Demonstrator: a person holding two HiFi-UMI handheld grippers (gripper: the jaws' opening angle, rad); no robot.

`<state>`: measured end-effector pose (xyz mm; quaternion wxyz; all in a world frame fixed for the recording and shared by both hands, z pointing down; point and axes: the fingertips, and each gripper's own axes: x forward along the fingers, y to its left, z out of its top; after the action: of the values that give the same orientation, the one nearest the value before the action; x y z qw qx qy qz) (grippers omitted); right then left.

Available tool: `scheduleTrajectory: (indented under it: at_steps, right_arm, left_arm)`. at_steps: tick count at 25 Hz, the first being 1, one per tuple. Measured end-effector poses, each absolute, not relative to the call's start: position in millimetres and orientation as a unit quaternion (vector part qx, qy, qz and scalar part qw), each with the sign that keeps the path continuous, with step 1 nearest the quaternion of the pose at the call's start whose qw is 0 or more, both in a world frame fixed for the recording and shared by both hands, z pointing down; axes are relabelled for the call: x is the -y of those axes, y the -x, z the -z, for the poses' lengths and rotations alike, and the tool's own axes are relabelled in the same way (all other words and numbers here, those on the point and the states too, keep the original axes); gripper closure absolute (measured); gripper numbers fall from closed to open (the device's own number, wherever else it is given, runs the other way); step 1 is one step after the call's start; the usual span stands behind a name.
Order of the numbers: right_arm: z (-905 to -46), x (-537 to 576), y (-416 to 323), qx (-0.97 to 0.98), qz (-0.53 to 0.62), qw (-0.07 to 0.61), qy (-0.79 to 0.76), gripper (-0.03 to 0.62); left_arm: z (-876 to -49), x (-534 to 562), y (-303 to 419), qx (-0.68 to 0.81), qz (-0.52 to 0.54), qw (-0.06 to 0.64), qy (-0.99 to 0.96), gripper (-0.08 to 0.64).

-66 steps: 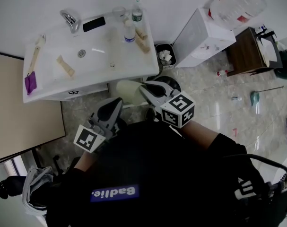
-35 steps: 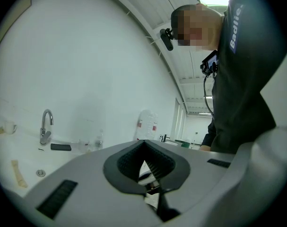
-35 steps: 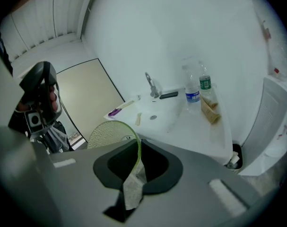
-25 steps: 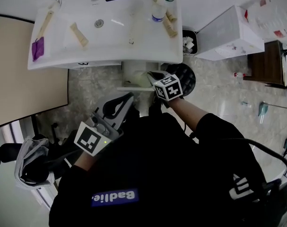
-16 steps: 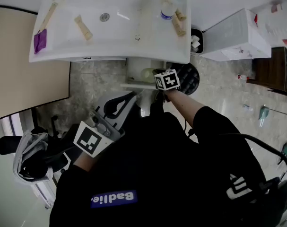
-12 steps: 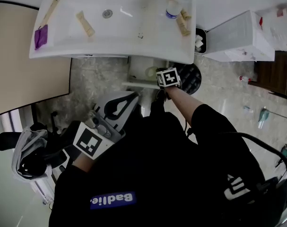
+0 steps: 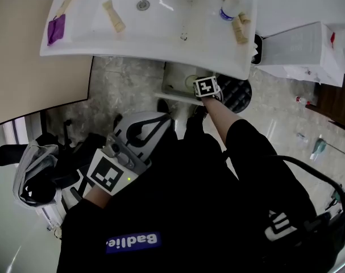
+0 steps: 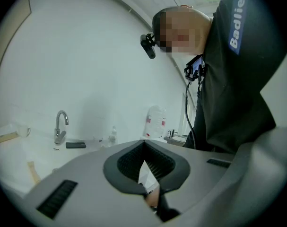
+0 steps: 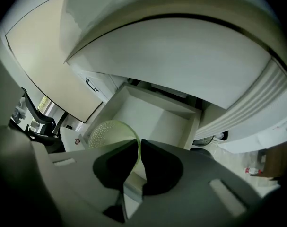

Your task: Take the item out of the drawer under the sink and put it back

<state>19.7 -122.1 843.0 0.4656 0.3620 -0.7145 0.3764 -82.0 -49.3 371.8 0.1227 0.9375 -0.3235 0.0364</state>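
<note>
The drawer under the sink stands pulled out, and its white floor looks bare in the right gripper view. The item, a pale green bowl with a dimpled wall, is not lying in it. The right gripper has its jaws clenched on the thin rim, one pad inside the bowl and one outside. It holds the bowl at the near edge of the drawer, a little to the left, with the open box beyond it. From the head view the right arm reaches forward under the basin, toward the far side of the room.

The left gripper hangs near the person's body, jaws pressed together with nothing between them, doing no work.

By my reckoning the taking-out is done and the putting-back is about half way. The bowl has yet to go down onto the drawer floor, the jaws have yet to let go, and the drawer would probably then be pushed shut.
</note>
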Motion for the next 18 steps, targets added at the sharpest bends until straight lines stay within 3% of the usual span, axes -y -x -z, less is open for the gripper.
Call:
scheduleTrajectory:
  at_steps: [18]
  right_arm:
    - [-882.9,117.6,-15.1,0.687,-0.401,0.492,-0.355,0.566]
  left_arm:
    - [-386.7,49.2,107.1,0.342,-0.056,0.135,-0.928,0.555]
